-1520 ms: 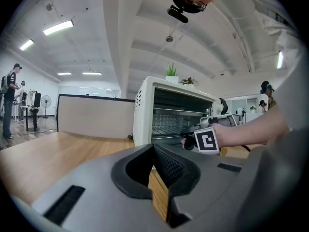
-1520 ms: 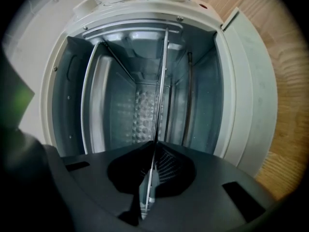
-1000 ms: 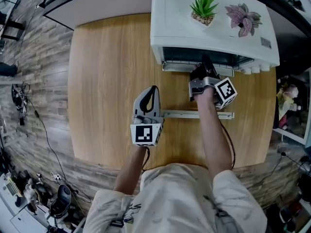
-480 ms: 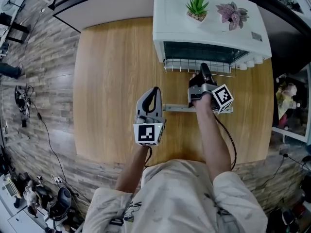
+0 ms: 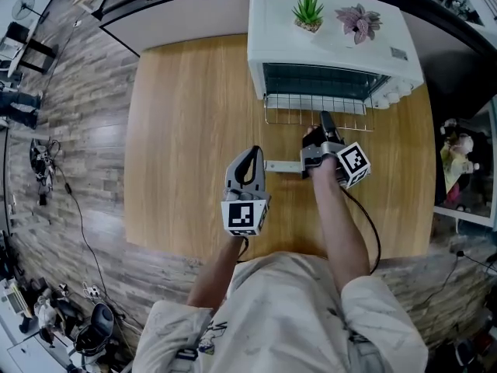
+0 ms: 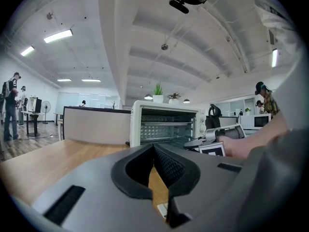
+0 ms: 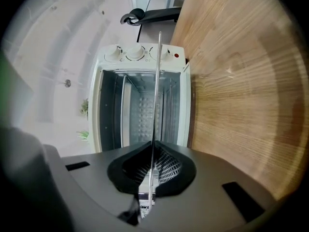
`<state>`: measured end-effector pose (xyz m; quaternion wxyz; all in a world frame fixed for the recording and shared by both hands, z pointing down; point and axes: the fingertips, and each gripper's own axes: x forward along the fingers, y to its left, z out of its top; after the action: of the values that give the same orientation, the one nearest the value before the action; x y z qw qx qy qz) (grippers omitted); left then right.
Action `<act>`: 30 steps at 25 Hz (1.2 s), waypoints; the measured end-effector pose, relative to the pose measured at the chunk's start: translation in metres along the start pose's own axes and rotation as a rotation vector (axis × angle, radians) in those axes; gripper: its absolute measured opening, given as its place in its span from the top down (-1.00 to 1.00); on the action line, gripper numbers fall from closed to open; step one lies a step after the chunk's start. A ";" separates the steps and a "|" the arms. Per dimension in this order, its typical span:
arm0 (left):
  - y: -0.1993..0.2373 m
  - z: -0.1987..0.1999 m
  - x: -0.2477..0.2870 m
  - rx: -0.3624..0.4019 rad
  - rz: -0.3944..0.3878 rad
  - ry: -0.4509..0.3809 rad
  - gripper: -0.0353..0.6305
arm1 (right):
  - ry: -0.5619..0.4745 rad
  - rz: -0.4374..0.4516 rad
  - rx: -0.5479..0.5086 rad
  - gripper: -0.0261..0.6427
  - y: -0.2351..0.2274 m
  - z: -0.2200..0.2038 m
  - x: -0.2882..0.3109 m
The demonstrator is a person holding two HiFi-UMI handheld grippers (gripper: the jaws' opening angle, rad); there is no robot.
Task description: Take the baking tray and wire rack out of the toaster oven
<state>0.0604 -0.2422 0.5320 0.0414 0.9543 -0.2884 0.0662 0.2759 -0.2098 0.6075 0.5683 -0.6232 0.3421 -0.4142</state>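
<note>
The white toaster oven [image 5: 334,41] stands at the table's far side with its glass door dropped open; the door's handle bar [image 5: 281,165] lies toward me. The wire rack [image 5: 311,109] sticks partway out of the oven mouth. My right gripper [image 5: 326,120] is shut on the rack's front edge; in the right gripper view the rack wire [image 7: 157,95] runs edge-on between the pads [image 7: 166,166] into the oven [image 7: 140,100]. My left gripper [image 5: 249,154] hangs shut and holds nothing, left of the door. From the left gripper [image 6: 154,148] I see the oven [image 6: 164,124] ahead. I cannot make out the baking tray.
Two small potted plants [image 5: 308,10] [image 5: 359,22] stand on the oven's top, and knobs [image 5: 392,93] line its right end. The wooden table [image 5: 194,130] is bare on the left and ends at a wood floor [image 5: 70,154]. People stand far off [image 6: 12,105].
The right gripper has drawn back toward me and the wire rack has slid farther out of the oven with it. The left gripper has also drifted back, still shut.
</note>
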 end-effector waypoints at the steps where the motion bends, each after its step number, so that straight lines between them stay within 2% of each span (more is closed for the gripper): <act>1: -0.002 0.000 -0.002 0.000 -0.001 -0.001 0.85 | 0.003 -0.001 0.004 0.85 0.000 -0.001 -0.003; 16: -0.029 0.010 -0.038 0.013 0.020 -0.015 0.85 | 0.053 0.036 0.044 0.85 0.004 -0.009 -0.053; 30: -0.050 0.018 -0.087 0.011 0.096 -0.034 0.85 | 0.111 0.067 0.037 0.85 0.012 -0.008 -0.107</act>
<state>0.0180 -0.1557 0.4991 0.0281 0.9406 -0.3342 0.0533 0.2241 -0.1191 0.5823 0.5733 -0.5768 0.3860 -0.4355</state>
